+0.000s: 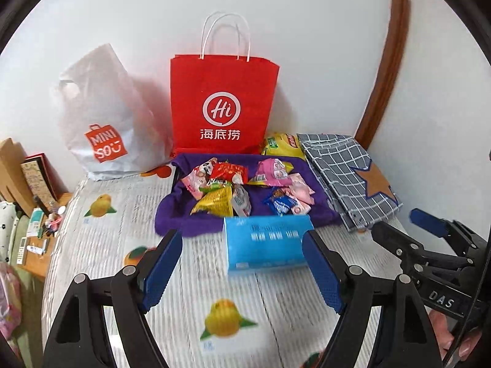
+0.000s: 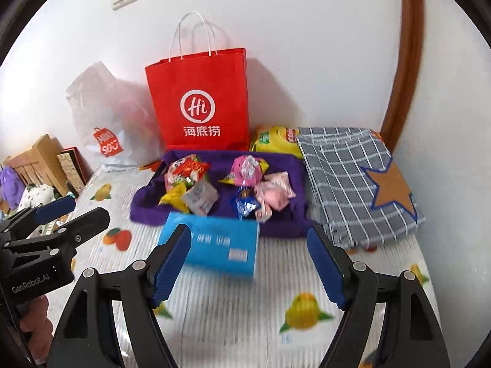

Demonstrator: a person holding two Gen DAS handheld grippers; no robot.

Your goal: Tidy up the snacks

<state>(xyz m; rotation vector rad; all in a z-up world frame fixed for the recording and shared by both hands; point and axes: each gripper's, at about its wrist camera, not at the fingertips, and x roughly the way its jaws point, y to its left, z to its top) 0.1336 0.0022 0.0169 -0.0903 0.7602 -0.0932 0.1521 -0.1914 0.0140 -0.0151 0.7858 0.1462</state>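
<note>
Your left hand-held gripper and right hand-held gripper hover spread and empty; snacks lie gathered on purple cloth for sorting.

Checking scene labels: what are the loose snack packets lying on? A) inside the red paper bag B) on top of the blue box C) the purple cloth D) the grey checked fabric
C: the snack packets are heaped on the purple cloth, which lies in front of the red paper bag, with the grey checked fabric to its right and the blue box at its near edge.
</note>
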